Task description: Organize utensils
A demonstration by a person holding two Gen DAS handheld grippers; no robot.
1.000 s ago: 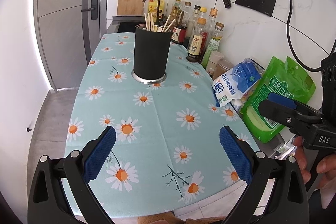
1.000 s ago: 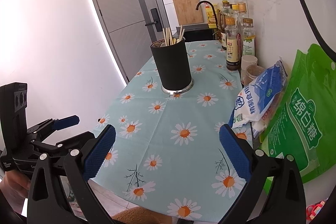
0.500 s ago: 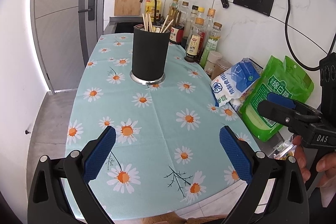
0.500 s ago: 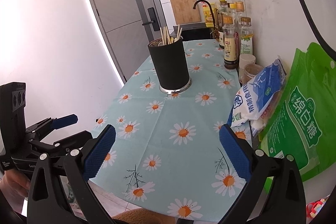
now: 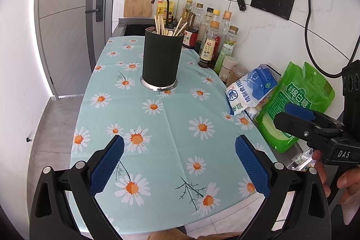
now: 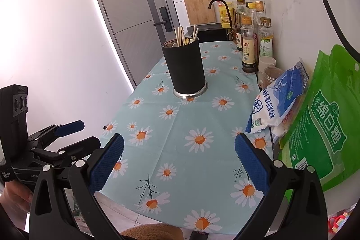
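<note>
On daisy cloth [image 5: 171, 123] — black utensil holder [image 5: 161, 60], chopsticks [image 5: 160, 24] inside, seemingly upright.

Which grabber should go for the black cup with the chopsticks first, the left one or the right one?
Probably the left gripper. In its own view the black cup sits nearly straight ahead, and the path over the daisy cloth is bare. The right gripper is open too, but the bags crowd its side.

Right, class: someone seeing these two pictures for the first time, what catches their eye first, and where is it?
First, the tall black cylindrical utensil holder with wooden chopsticks sticking out, standing alone mid-table on the pale blue daisy-print tablecloth. Next, the bright green plastic bag against the white wall on the right. Both the left gripper and right gripper hang open and empty over the near edge.
</note>
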